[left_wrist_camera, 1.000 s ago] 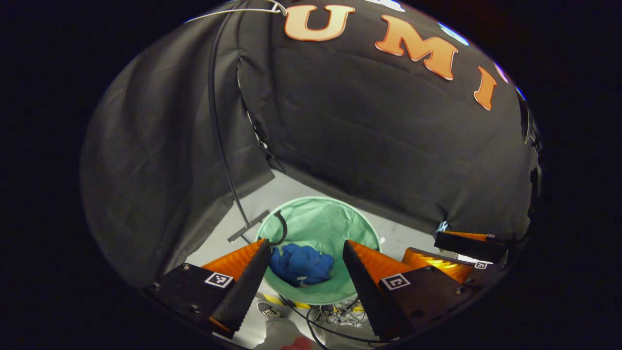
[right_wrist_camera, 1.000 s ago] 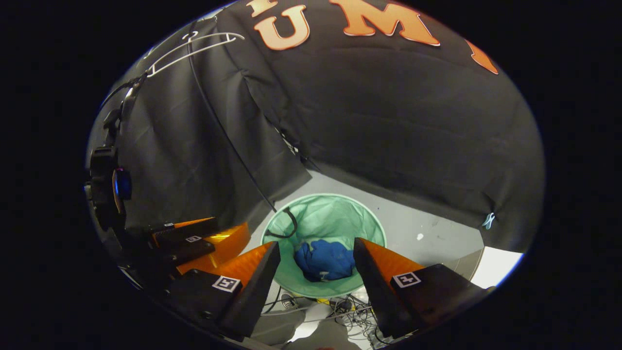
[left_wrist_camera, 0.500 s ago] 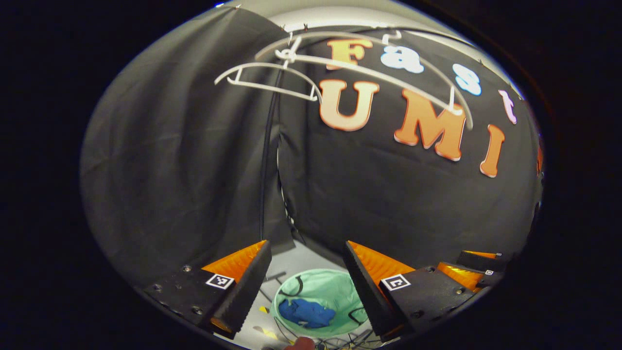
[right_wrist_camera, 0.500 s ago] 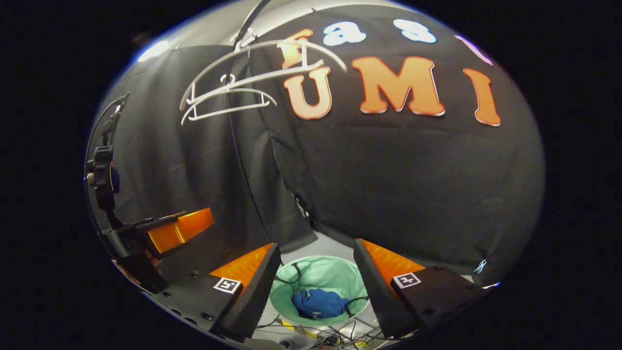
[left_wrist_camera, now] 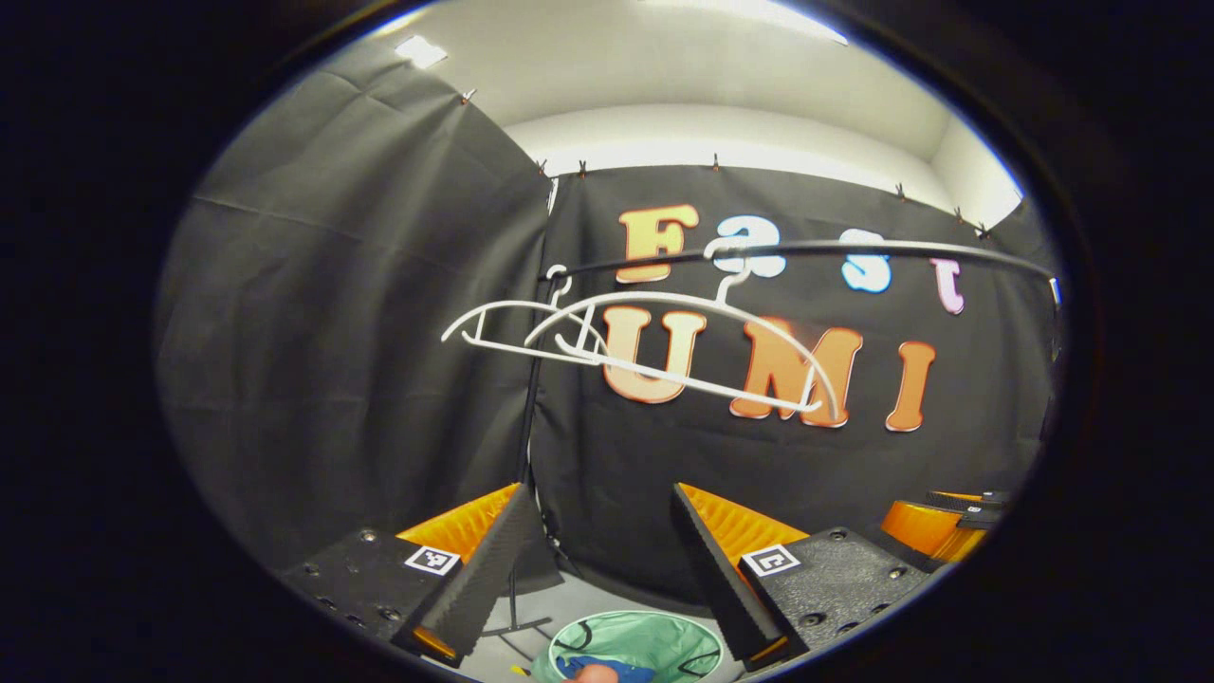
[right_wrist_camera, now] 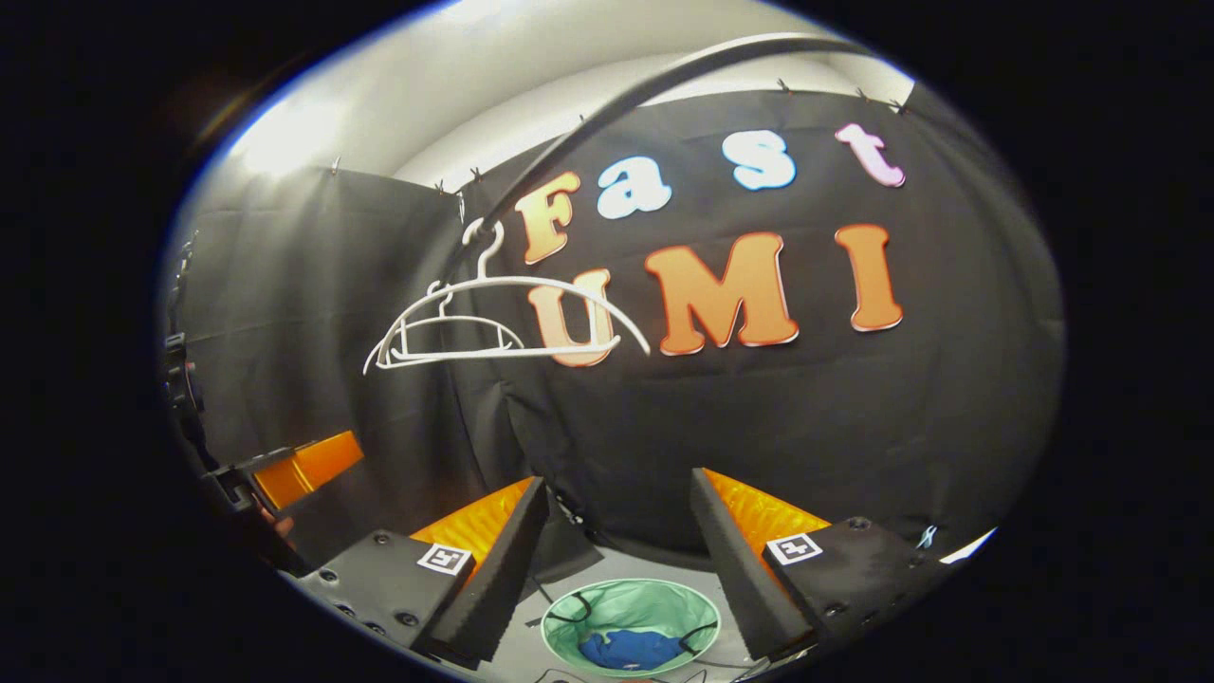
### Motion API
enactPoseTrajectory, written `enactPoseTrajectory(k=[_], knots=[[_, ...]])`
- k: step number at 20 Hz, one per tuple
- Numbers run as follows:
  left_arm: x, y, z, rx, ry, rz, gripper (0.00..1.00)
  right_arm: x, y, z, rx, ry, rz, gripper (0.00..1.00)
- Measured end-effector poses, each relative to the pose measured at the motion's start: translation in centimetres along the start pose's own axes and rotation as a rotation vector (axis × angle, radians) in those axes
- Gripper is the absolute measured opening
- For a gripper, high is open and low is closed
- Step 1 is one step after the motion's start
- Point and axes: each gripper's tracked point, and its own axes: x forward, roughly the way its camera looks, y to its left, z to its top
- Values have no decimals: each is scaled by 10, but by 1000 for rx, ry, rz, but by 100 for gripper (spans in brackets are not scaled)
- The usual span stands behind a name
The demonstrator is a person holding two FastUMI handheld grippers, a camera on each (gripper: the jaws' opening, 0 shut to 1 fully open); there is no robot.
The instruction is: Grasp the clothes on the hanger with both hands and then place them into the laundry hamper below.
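white plastic: two bare hangers (left_wrist_camera: 654, 351) hang from a dark rail (left_wrist_camera: 854, 251) above and ahead of your left gripper (left_wrist_camera: 597, 569), one partly behind the other; nothing hangs on them. in the right gripper view the same hangers (right_wrist_camera: 493, 327) sit up and to the left of your right gripper (right_wrist_camera: 616, 569).

green mesh: the laundry hamper (right_wrist_camera: 664, 607) stands on the floor below and between your right gripper's fingers, well beneath the hangers. blue cloth: the clothes (right_wrist_camera: 631, 650) lie bunched in the hamper's bottom. in the left gripper view the hamper (left_wrist_camera: 654, 636) sits low between your left fingers, with a strip of the blue clothes (left_wrist_camera: 631, 670) at the very bottom edge.

left gripper: fingers spread wide, nothing between them. right gripper: fingers spread wide, nothing between them.

your other tool: the left gripper (right_wrist_camera: 285, 465) appears at the left edge of the right gripper view, and the right gripper (left_wrist_camera: 948, 522) at the right edge of the left gripper view; each sits level with and beside the other.

black pole: a stand upright (left_wrist_camera: 526, 427) rises to the rail, just ahead of your left finger.
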Motion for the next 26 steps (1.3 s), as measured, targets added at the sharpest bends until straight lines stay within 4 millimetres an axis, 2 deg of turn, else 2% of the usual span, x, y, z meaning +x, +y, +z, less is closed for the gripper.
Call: enactPoseTrajectory(k=[1, 2, 5, 7, 10, 12, 13, 18, 19, 21, 22, 26], knots=[[-2, 0, 5, -5, -12, -10, 89, -11, 1, 6, -3, -16, -11, 89], [-7, 0, 11, -9, -26, -17, 89, -20, 3, 12, -4, -29, -17, 98], [-21, -1, 24, -22, -52, -31, 89, -50, 9, 23, -7, -65, -29, 89], [-27, 0, 31, -20, -64, -44, 89, -71, 12, 29, -11, -84, -33, 89], [-50, 2, 40, -20, -78, -60, 89, -92, 17, 34, -22, -105, -43, 88], [-57, 4, 43, -14, -78, -60, 89, -100, 20, 35, -19, -115, -46, 89], [-60, 3, 44, -15, -79, -64, 89, -103, 20, 36, -17, -119, -50, 98], [-71, 5, 48, -41, -74, -98, 89, -113, 22, 40, -19, -133, -68, 98], [-72, 6, 50, -39, -81, -99, 89, -113, 22, 41, -20, -135, -70, 100], [-73, 7, 54, -35, -93, -105, 89, -116, 24, 44, -24, -143, -78, 98], [-74, 7, 54, -34, -95, -110, 89, -118, 24, 44, -28, -142, -81, 100], [-79, 6, 53, -37, -88, -116, 89, -124, 30, 40, -31, -132, -70, 98]])
